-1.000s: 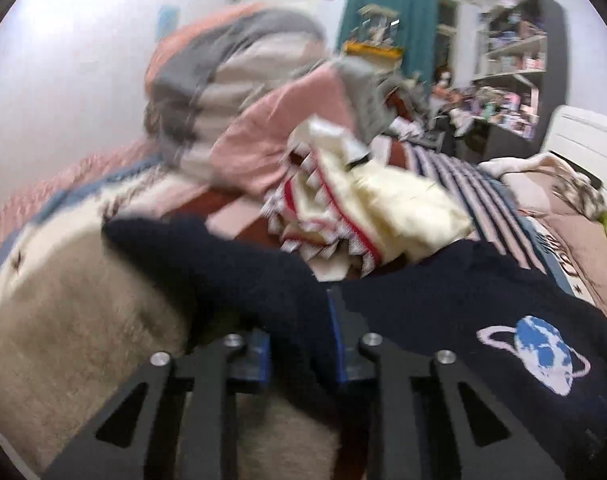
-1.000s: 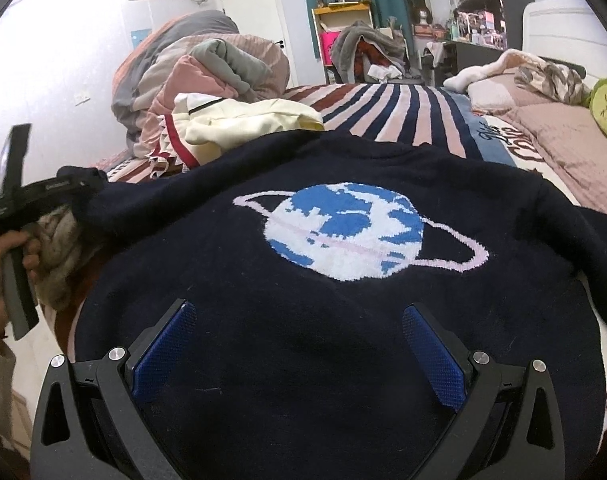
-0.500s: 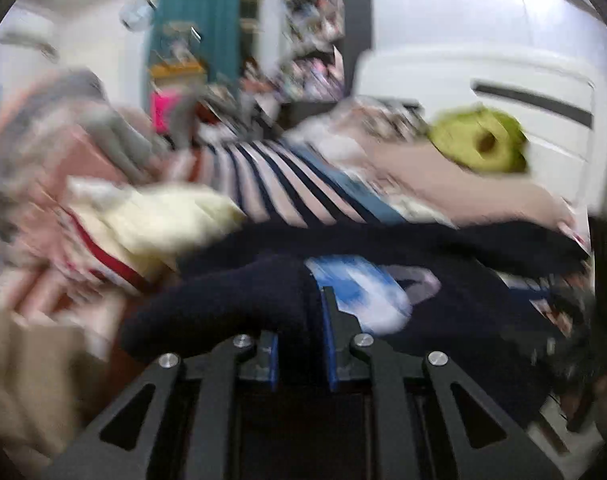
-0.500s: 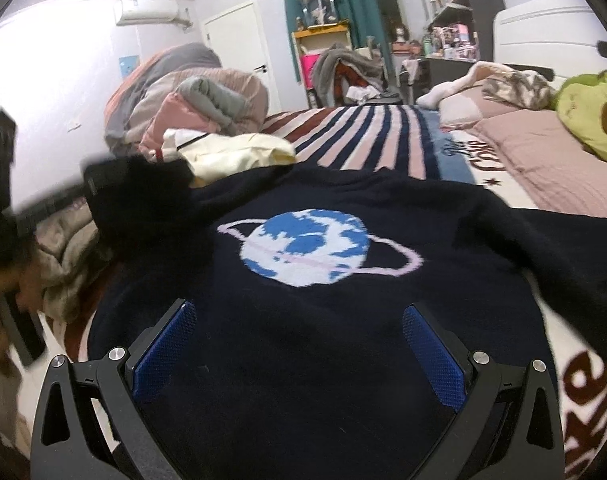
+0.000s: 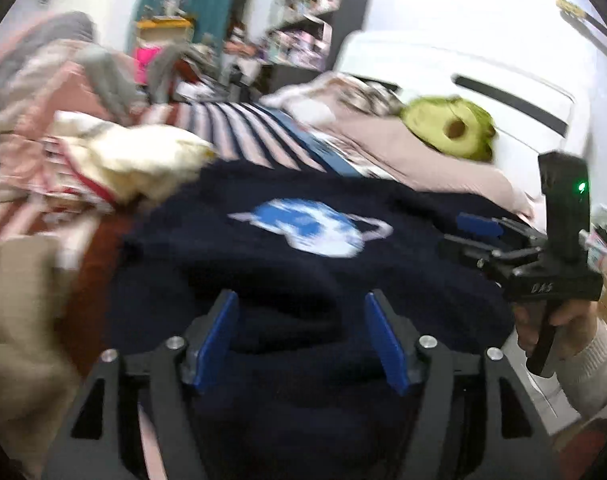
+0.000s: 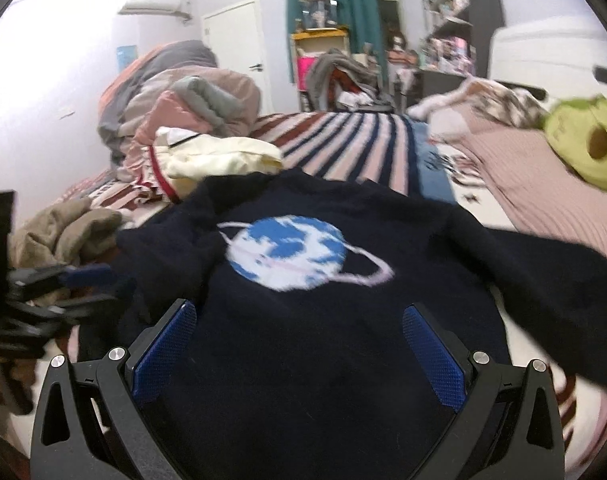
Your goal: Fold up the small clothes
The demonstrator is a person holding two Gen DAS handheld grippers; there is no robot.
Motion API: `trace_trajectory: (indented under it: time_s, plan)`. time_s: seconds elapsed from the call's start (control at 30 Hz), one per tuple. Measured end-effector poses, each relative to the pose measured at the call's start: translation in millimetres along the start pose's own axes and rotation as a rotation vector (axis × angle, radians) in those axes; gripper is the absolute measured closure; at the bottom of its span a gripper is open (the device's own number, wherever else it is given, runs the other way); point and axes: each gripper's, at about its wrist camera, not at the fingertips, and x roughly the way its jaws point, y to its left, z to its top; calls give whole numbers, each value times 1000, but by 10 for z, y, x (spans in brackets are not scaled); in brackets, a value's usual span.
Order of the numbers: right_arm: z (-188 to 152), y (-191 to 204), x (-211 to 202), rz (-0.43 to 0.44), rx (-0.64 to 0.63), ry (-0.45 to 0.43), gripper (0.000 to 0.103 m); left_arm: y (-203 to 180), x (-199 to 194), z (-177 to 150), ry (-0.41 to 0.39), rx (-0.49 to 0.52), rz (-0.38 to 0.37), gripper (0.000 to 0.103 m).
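Observation:
A navy sweater point(image 6: 303, 340) with a blue planet print point(image 6: 291, 256) lies spread on the bed; it also shows in the left wrist view point(image 5: 287, 264). Its left sleeve is folded in and lies bunched between the pads of my left gripper point(image 5: 299, 340), which is open over it. My right gripper point(image 6: 299, 356) is open and empty above the sweater's lower part. The sweater's right sleeve point(image 6: 551, 276) stretches out to the right. Each gripper shows in the other's view, the left point(image 6: 55, 292) and the right point(image 5: 483, 240).
A cream garment point(image 6: 219, 160) and a pile of pink and grey bedding point(image 6: 175, 96) lie behind the sweater on the striped cover point(image 6: 355, 144). Beige clothes point(image 6: 63, 232) lie to the left. A green avocado plush point(image 6: 587, 148) sits on the pink pillow at the right.
My left gripper carried the left sleeve rightwards over the sweater's body, then opened and let it go. My right gripper stayed open above the sweater.

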Motion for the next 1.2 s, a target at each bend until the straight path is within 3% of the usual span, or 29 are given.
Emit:
trace_trajectory:
  time_s: [0.23,0.37,0.43,0.53,0.6,0.67,0.83,0.97,1.2]
  plan:
    - [278,844,598,155,-198,36,1,635,-545,13,-78,-101,269,32]
    - [273,1304,973,157,-314,79,7,838,-544,-32,-63,-132,327,32]
    - [248,1421,1156,120,-344,113,18,911,-541,-57,-59,-151,327,32]
    - [225,1474,1309,61,-365,137,52,934,-495,-41,-60,-156,336,32]
    - [236,1436,1277,62,-353,130,84,931,-472,-34,-60,-157,337,31]
    - [269,1358,1163,33,-329,97,96,941,-474,-36,-60,-157,334,31]
    - [387,1023,769,-42,-223,2,98,871,-433,22,-62,-161,327,30]
    - [349,673,429,-107,-121,-26,98,770,-464,60,-71,-154,323,29]
    - [-100,98,52,-188,81,77,97,530,-463,110,-70,-135,306,26]
